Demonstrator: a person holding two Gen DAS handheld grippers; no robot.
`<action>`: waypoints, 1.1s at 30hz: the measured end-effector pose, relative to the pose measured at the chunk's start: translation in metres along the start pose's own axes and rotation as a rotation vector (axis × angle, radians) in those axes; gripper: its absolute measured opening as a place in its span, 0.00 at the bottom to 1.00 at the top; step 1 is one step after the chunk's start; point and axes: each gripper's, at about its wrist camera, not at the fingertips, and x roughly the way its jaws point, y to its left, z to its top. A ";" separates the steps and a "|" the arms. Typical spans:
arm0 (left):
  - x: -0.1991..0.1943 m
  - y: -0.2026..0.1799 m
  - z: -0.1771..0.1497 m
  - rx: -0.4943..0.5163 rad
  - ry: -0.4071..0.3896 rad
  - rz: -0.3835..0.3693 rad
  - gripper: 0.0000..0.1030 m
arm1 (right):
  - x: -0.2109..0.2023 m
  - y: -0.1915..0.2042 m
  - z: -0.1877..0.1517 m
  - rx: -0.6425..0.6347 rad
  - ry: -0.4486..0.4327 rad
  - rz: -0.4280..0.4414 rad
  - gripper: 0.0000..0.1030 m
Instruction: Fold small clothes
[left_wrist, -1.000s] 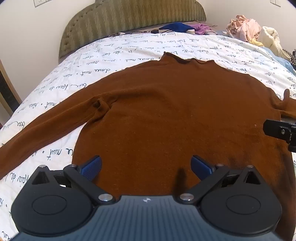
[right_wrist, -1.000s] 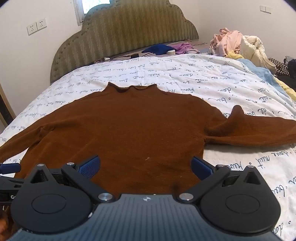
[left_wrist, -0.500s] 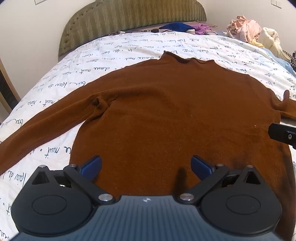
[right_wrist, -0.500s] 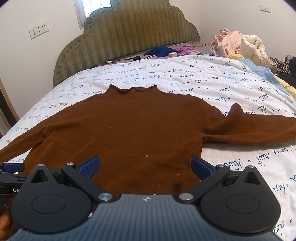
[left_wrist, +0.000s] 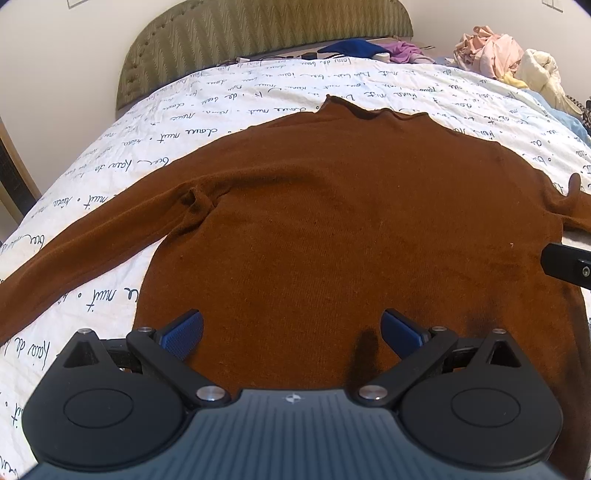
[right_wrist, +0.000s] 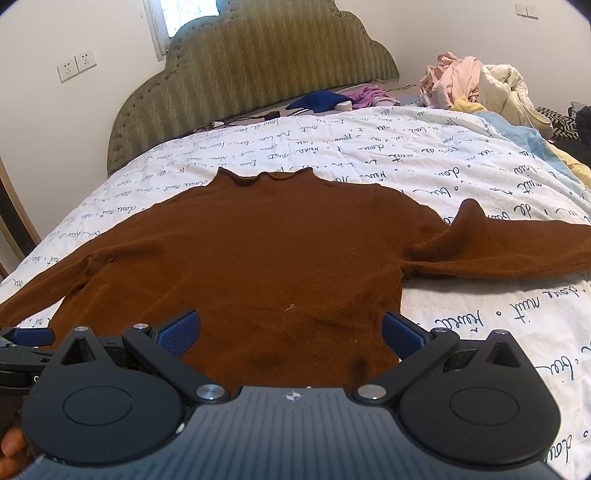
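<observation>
Both tongs have eased back a touch, left tongs (left_wrist: 291, 328) and right tongs (right_wrist: 291, 328) gaping wide over the hem of the brown sweater (left_wrist: 351, 229), spread flat mid-bed (right_wrist: 424, 155), sleeves out, probably ready for folding.

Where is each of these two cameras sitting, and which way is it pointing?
Left wrist view: on the left gripper, facing the headboard over the brown sweater; its open blue fingers show, the other gripper's tip at the right edge.
Right wrist view: on the right gripper, facing likewise; its open fingers and a hand show.
Shared: sweater, printed bedspread, headboard, clothes pile.
</observation>
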 end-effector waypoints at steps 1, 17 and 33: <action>0.000 0.000 0.000 0.000 0.000 0.000 1.00 | 0.000 0.000 0.000 0.000 -0.002 0.002 1.00; 0.000 0.000 0.000 0.001 0.000 -0.001 1.00 | -0.003 0.001 0.000 -0.001 -0.005 0.009 1.00; 0.004 -0.001 -0.001 0.009 0.005 0.004 1.00 | -0.001 0.002 -0.001 0.000 -0.001 0.013 1.00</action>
